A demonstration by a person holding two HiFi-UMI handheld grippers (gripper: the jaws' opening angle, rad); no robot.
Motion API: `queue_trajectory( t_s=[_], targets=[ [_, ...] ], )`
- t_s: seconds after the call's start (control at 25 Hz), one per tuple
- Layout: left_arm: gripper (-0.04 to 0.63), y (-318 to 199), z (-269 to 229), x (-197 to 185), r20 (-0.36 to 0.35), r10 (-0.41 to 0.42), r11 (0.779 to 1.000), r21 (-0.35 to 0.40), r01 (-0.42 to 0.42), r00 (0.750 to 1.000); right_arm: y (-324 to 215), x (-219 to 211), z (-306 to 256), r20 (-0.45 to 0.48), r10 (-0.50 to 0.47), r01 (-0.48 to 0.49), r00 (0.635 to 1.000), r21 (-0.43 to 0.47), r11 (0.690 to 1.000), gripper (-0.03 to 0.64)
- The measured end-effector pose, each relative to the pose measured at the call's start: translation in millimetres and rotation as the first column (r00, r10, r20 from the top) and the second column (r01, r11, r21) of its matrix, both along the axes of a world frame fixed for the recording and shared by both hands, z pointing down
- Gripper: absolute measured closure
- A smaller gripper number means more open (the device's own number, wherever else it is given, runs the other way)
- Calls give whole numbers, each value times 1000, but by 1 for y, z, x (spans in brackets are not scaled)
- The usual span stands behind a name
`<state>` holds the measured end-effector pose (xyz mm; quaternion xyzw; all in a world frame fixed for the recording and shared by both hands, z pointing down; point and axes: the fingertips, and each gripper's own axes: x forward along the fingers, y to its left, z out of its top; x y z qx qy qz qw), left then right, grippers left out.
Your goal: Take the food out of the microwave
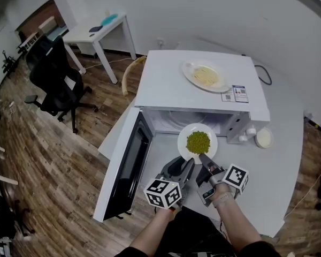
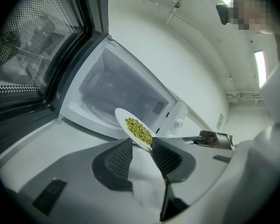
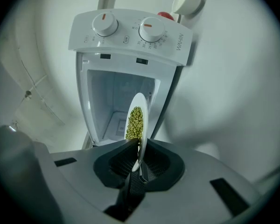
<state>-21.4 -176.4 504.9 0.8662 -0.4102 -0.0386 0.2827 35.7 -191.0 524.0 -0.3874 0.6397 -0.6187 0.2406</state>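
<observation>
Two grippers meet at the near rim of the plate point(image 1: 184, 136) of peas point(image 1: 198, 142), just in front of the open microwave point(image 1: 166, 84). The right gripper point(image 3: 139, 147) is clamped on that rim, with one pad on each face of the plate. In its own view the plate stands edge-on between the closed jaws. The plate is outside the cavity, held above the table point(image 1: 281, 186) at the mouth of the opening, and it looks roughly level in the head view. The left gripper point(image 2: 141, 145) has its jaws wide apart. The plate's edge reaches the gap at their tips, close to one jaw, but the pads do not press on it. The door point(image 1: 125, 167) stands swung out to the left. On top of the microwave lies a noodle plate point(image 1: 190, 68). A white disc point(image 1: 264, 138) sits on the table just right of the microwave.
</observation>
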Motion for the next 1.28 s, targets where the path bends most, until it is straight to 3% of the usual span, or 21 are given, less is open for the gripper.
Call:
queue_trajectory(
  t_s=[0.84,1.28],
  targets=[
    [471,42,-9,-3,-1,31,999,-8,-31,1000,44,-3,-10,-27,-17,17,1000,-5,1000,563],
    [471,58,-11,-11,1,-3,1000,-6,3,1000,59,-11,-11,-25,-50,50,998,-9,999,563]
  ],
)
